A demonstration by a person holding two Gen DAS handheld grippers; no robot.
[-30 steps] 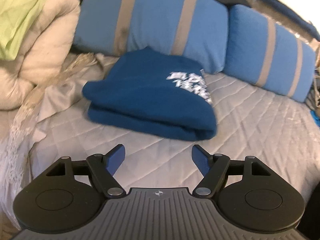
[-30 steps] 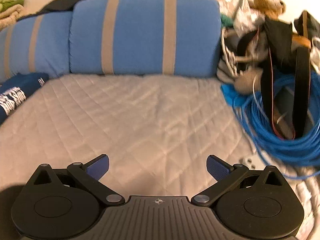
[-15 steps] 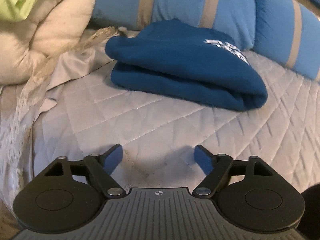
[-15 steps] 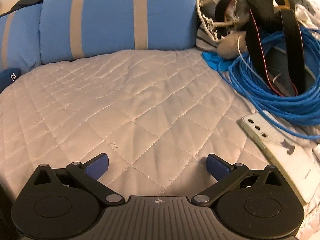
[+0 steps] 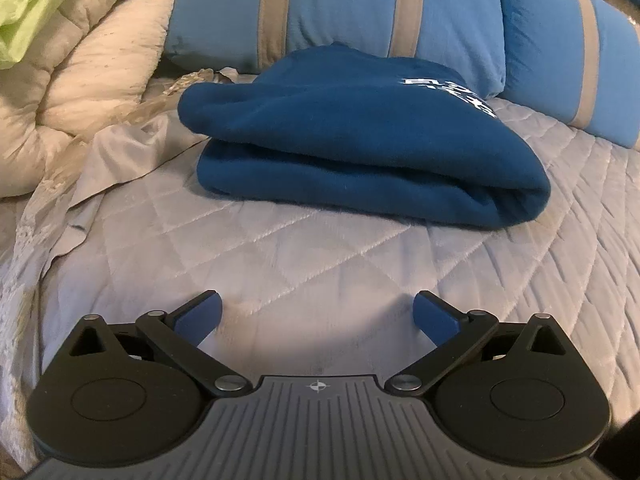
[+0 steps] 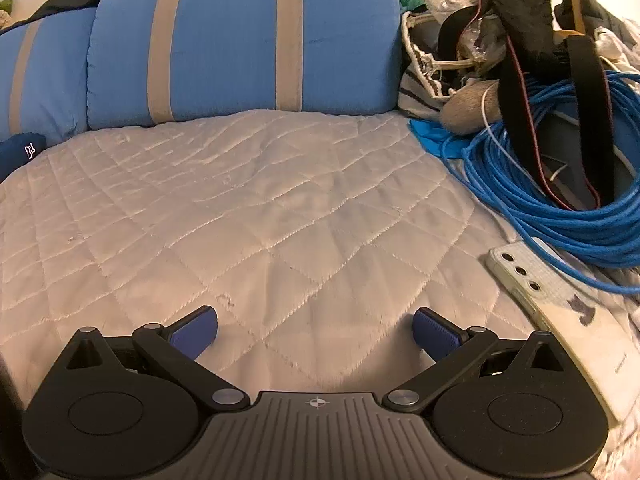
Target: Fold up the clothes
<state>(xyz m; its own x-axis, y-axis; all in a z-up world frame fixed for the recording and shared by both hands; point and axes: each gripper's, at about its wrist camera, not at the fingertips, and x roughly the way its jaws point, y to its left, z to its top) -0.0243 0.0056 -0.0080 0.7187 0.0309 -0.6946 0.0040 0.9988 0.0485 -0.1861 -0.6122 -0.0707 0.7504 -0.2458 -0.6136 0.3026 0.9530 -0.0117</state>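
So the folded blue garment (image 5: 360, 148) is sitting on the quilted bed cover (image 5: 320, 264), straight ahead of the left gripper (image 5: 318, 312) and a bit past its tips, not touching them. White lettering shows on its top right. The left gripper's jaws are opening, spread wide with only bare quilt between them. Behind the garment are two blue pillows with tan stripes (image 5: 340, 8), and off to the gripper's left there's a bunched cream comforter (image 5: 80, 80) with something lime green (image 5: 28, 4) on top

Right gripper (image 6: 316, 326) is also spread wide, nothing in it, just quilt under it. Only a corner of the garment shows at the far left edge of its view (image 6: 20, 152). To its right, just beside the finger, lies a white phone (image 6: 560, 320), and beyond that a coil of blue cable (image 6: 540, 200) with black straps and other clutter piled on it
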